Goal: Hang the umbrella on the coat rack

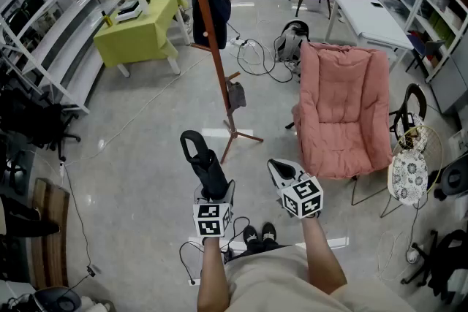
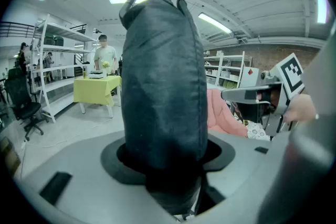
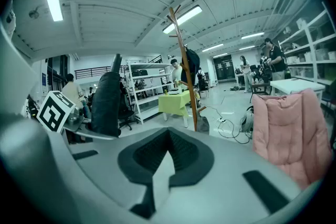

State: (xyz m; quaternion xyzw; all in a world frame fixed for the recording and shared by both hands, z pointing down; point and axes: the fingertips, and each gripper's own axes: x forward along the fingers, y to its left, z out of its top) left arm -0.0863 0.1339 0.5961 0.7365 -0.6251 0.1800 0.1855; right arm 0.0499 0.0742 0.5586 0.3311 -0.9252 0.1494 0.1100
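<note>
Now, left grip: the left gripper (image 1: 213, 191) is clamped on the lower end of the black folded umbrella in its fabric sleeve (image 1: 207, 166), which stands upright out of the jaws. A firm squeeze should stop it sliding once it is tilted.
Right tool: the right gripper (image 1: 282, 171), just right of the umbrella, has its jaws together with nothing between them. It looks free to steady the pole.
Umbrella's place: near the feet of the tall orange-brown wooden coat rack (image 1: 210, 40), not touching it, and well below its pegs.
Handle: the black curved handle (image 1: 191, 143) tops the umbrella and is probably the part to hook, so lead with it.
Approach: raise the umbrella and carry it towards the rack, handle first.
Peg choice: the forked upper pegs (image 3: 176, 9) look bare, while a dark navy bag (image 1: 214, 7) hangs on the rack's far side. Pick a peg away from it.
Risk: a knock could rock the thin pole.
</note>
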